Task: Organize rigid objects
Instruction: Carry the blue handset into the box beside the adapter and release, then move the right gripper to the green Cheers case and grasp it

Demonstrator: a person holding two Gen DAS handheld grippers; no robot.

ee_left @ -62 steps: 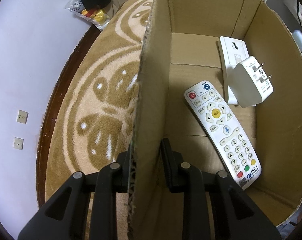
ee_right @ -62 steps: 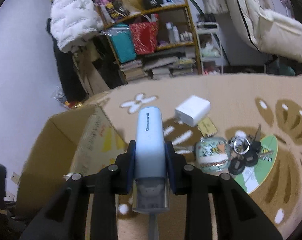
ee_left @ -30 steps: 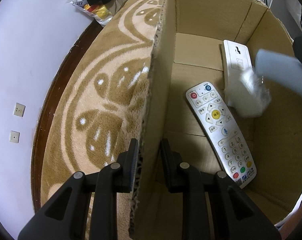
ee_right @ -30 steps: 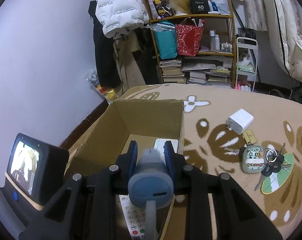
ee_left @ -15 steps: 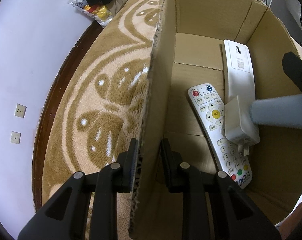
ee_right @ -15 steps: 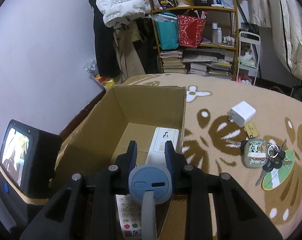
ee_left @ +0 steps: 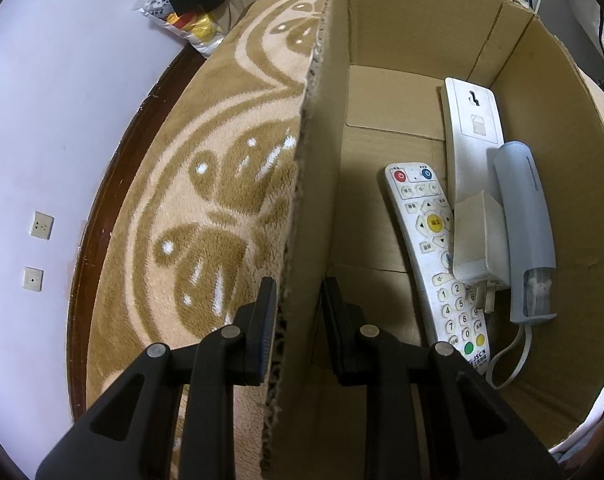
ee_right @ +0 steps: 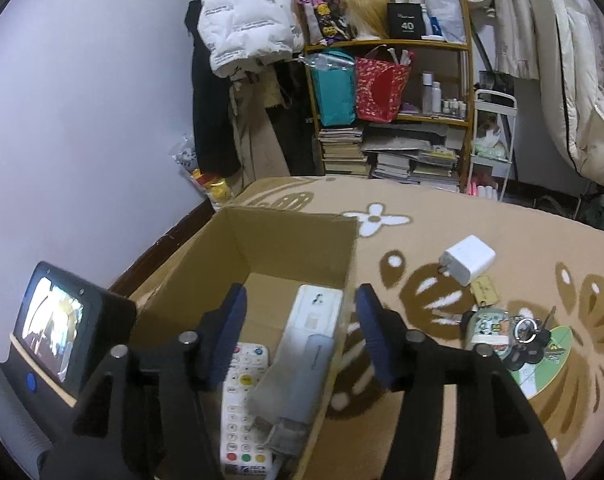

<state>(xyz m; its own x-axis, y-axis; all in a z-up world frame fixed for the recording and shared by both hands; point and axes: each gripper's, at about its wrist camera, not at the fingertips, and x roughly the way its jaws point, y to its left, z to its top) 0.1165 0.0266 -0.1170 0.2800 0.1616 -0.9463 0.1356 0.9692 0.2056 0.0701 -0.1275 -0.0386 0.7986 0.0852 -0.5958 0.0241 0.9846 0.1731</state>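
My left gripper (ee_left: 296, 312) is shut on the left wall of a cardboard box (ee_left: 321, 128). Inside the box lie a white remote (ee_left: 429, 240), a long white power strip (ee_left: 471, 132), a white plug adapter (ee_left: 479, 240) and a pale blue-grey device with a cord (ee_left: 525, 224). My right gripper (ee_right: 298, 332) is open and empty above the box (ee_right: 262, 240). The blue-grey device (ee_right: 302, 384) lies in the box under it, beside the remote (ee_right: 244, 400). On the rug to the right lie a white charger (ee_right: 467, 258), a small yellow tag (ee_right: 483, 290) and a bunch of keys (ee_right: 521, 332).
A patterned tan rug (ee_right: 501, 240) covers the floor. A small screen device (ee_right: 58, 328) stands left of the box. A cluttered shelf (ee_right: 389, 112) with books and bags and hanging coats stand at the far wall. A green round coaster (ee_right: 545, 364) lies under the keys.
My right gripper carried the blue-grey device over the box, opened and let it go. The device now lies in the box against the adapter. My left gripper has kept its hold on the box wall.
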